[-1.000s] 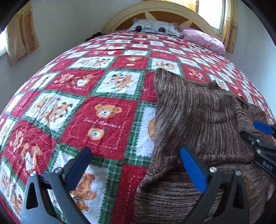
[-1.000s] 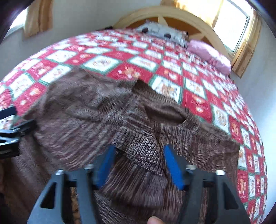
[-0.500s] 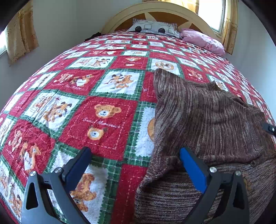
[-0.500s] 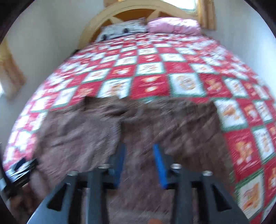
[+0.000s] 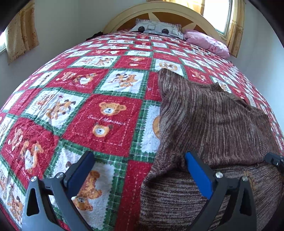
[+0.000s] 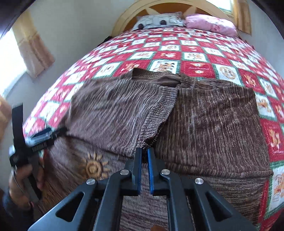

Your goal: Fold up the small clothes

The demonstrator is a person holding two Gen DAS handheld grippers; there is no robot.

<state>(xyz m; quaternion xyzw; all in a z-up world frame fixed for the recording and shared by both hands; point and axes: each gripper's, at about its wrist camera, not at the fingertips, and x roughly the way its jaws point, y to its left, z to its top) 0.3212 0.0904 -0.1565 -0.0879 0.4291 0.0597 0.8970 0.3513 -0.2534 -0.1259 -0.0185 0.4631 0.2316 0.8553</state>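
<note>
A brown knitted sweater (image 5: pixel 213 115) lies flat on the quilted bed, both sleeves folded in over its chest. In the right wrist view the sweater (image 6: pixel 213 115) has its two cuffs meeting at the middle, and an orange sun motif (image 6: pixel 93 167) shows near the hem. My right gripper (image 6: pixel 144 152) is shut, its tips right at those cuff ends; no cloth shows between the pads. My left gripper (image 5: pixel 139 156) stands open over the sweater's left edge, one finger above the knit and the other above the quilt. A hand (image 6: pixel 23 177) holds the left gripper (image 6: pixel 40 136).
The red, white and green teddy-bear quilt (image 5: pixel 106 115) covers the whole bed. A grey pillow (image 5: pixel 156 28) and a pink pillow (image 5: pixel 207 42) lie against the wooden headboard (image 5: pixel 177 10). Walls and curtained windows flank the bed on both sides.
My right gripper swung from the collar side to the cuffs at the sweater's middle and its jaws shut. The left gripper stayed put, still open.
</note>
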